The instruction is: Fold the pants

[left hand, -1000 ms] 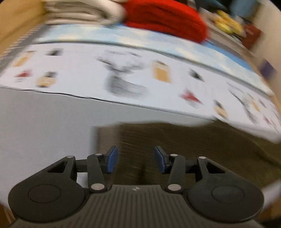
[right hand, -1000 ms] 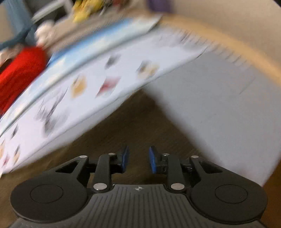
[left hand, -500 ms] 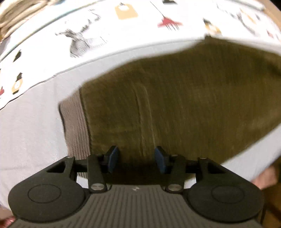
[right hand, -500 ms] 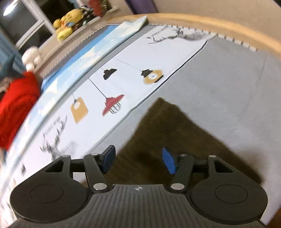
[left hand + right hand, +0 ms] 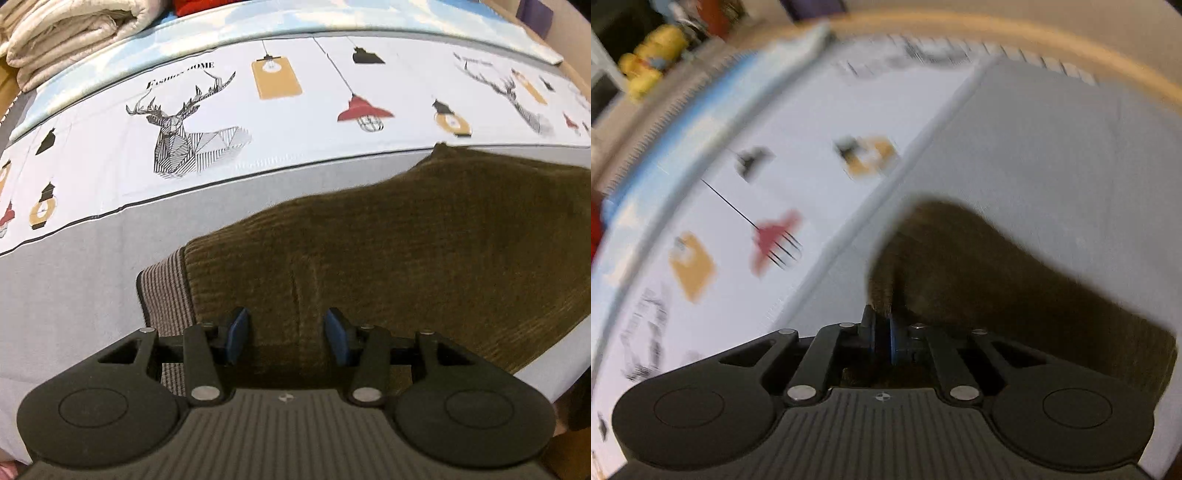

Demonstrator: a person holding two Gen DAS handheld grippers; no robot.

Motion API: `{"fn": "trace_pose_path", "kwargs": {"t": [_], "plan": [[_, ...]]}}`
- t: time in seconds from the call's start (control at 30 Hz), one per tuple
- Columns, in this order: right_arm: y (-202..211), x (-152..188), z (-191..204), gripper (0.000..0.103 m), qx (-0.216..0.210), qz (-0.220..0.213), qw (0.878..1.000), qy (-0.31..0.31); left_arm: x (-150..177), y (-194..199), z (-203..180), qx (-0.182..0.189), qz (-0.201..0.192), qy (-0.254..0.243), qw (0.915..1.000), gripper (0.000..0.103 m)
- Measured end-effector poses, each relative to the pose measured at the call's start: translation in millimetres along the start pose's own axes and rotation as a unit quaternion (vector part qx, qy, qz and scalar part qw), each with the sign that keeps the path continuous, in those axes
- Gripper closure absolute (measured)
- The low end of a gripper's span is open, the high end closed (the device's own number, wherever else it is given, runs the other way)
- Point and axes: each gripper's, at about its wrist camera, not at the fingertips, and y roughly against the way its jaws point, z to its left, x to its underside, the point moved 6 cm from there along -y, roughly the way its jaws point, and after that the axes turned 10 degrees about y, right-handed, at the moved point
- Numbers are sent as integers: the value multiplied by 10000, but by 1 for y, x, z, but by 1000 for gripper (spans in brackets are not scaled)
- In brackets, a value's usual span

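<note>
Pants pinched in right gripper (bedtop).

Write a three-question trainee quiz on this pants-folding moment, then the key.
1. True or false: the right claw is shut on the pants.
2. Which animal is printed on the bed sheet? A) deer B) horse C) cat
3. Fill in: the left claw is ____ above the pants, beside the ribbed waistband.

Key: 1 true, and its jaws have just been closing, with the pants' edge between the pads. 2 A, the deer. 3 open.
</note>
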Motion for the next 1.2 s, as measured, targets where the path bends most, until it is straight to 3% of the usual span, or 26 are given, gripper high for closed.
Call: {"fn": "trace_pose_path", "kwargs": {"t": [0.03,0.1,0.17,0.2,0.27,0.33,0.4,0.5,0.6,0.7,0.83,0.97,1.0,1.03,1.07,1.13,1.17,1.2], "plan": [[-1,2,0,93,55,29,9999,-99,-3,-2,-3,31,-8,5,10000,51],[12,-2,9,78,238,-160,9996,-16,-3,-3,-7,98,2,-24,9999,51],[36,-4,35,65,360,-609,9967,406,-1,-8,-8,126,79,-77,9999,51],[47,-4,53,64,321,-851,9935,691,2,-11,-7,102,165,-96,9998,51],[67,2,94,64,-92,-1227,9851,1200,16,-28,2,-72,673,-101,9977,54],[84,20,148,64,-1004,-1356,9688,1815,31,-40,8,-282,993,-334,9941,56],[95,54,207,64,-2223,-1042,9350,2559,33,-37,10,-222,949,-309,9948,57],[103,118,278,70,-3423,-275,8758,3392,35,-35,15,-178,961,-216,9950,57],[101,179,329,73,-3956,427,8275,3961,36,-34,11,-259,919,-343,9948,56],[96,232,364,72,-4105,1127,8003,4223,37,-34,9,-304,915,-393,9946,56],[76,272,395,65,-4010,1773,7888,4307,38,-33,7,-301,926,-428,9943,56],[49,293,401,64,-3599,2331,8000,4196,38,-33,9,-244,936,-425,9944,56],[45,295,402,67,-3587,2426,8021,4111,38,-34,10,-226,941,-423,9944,56],[42,295,407,94,-3662,2486,8002,4047,38,-34,10,-203,946,-416,9944,56],[45,292,411,94,-3792,2469,7954,4033,38,-35,11,-184,950,-406,9945,56],[67,277,428,95,-4097,1925,7879,4175,37,-36,14,-163,947,-394,9946,56],[80,274,436,95,-4195,1586,7759,4437,36,-40,17,-153,950,-400,9946,56],[88,275,441,103,-4201,1241,7640,4737,36,-40,17,-141,956,-407,9945,56]]}}
